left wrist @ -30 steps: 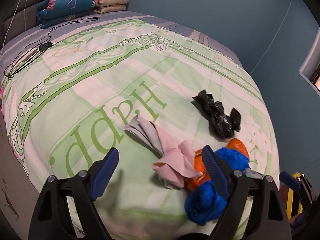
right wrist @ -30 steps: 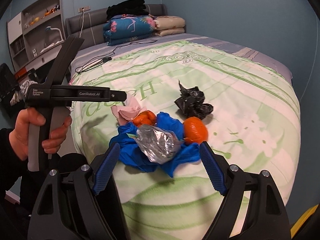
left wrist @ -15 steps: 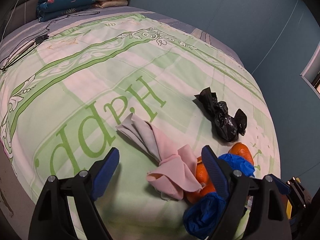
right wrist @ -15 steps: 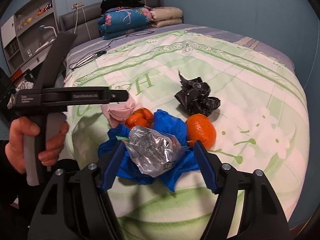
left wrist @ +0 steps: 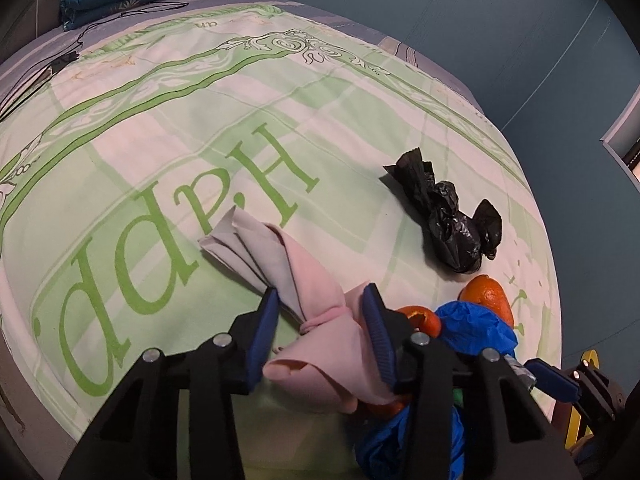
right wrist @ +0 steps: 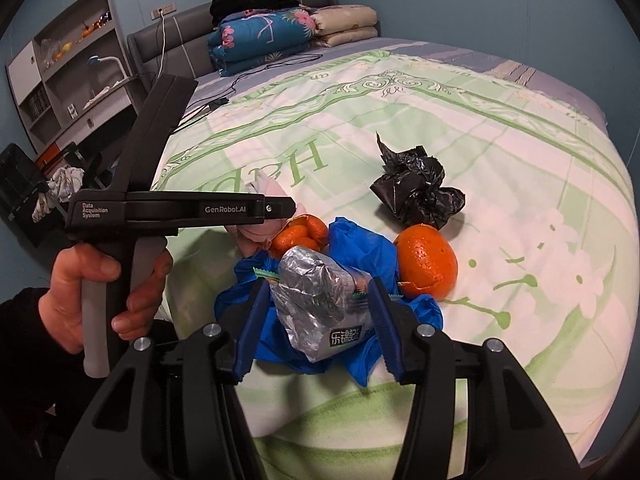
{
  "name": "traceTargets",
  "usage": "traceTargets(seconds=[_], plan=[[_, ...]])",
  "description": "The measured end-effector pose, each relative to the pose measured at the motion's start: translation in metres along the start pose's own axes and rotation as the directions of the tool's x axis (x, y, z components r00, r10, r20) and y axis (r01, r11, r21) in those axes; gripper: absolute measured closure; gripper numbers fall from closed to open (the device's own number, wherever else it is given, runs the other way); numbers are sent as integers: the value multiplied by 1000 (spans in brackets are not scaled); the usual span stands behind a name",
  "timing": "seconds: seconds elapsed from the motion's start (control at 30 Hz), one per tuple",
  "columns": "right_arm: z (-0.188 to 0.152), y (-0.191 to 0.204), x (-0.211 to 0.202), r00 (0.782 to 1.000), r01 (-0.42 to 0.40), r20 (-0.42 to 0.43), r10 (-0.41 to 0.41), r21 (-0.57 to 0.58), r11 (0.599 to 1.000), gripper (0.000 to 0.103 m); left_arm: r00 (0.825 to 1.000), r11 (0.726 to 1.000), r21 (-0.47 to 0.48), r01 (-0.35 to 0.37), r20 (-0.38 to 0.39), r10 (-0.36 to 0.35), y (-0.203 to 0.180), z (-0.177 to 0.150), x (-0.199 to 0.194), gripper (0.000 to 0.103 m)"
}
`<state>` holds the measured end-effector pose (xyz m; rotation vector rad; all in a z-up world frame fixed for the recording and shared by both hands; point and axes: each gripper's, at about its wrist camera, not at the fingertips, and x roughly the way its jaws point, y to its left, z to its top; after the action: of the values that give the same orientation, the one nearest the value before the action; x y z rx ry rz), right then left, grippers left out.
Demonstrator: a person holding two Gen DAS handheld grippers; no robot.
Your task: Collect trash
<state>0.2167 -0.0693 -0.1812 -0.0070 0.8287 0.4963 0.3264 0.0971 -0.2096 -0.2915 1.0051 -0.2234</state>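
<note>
Green bedspread (left wrist: 168, 128) under the litter: my left gripper (left wrist: 320, 320) is closing around the pink cloth (left wrist: 316, 308), my right gripper (right wrist: 318, 320) closing around the foil wrapper (right wrist: 316, 300). Next, I judge, pinch firmly, then lift.

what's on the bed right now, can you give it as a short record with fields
surface: green and white bedspread
left claw: closing around the pink cloth, which lies between its fingers
right claw: closing around the silver foil wrapper, which lies between its fingers
under the wrapper: crumpled blue plastic bag
fruit: whole orange beside the blue bag; peeled orange behind the wrapper
apart from the pile: crumpled black plastic bag
head of bed: folded quilts, black cable
</note>
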Motion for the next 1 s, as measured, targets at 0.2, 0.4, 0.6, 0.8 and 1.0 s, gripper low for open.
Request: traceTargets(seconds=[0.2,0.4,0.6,0.8,1.0], plan=[[5,-6,5,1000,-24,-20,24,30,999,55,1000,1000,-20,12,-13,-12,1,2,4,67],[7,-15,5,996,-80,-38,83,89,993,68,999,999,-34,27,-20,-28,4,3,7,77],[8,-23,4,992,-110,-46,116,120,987,81,1000,999,-21,27,-15,-28,2,2,5,79],[9,-25,1,991,-117,-43,123,125,985,93,999,999,-26,39,-8,-39,3,0,-1,80],[8,-21,-4,992,-118,-38,123,112,987,99,999,999,-26,41,-4,-41,4,-1,-7,81]])
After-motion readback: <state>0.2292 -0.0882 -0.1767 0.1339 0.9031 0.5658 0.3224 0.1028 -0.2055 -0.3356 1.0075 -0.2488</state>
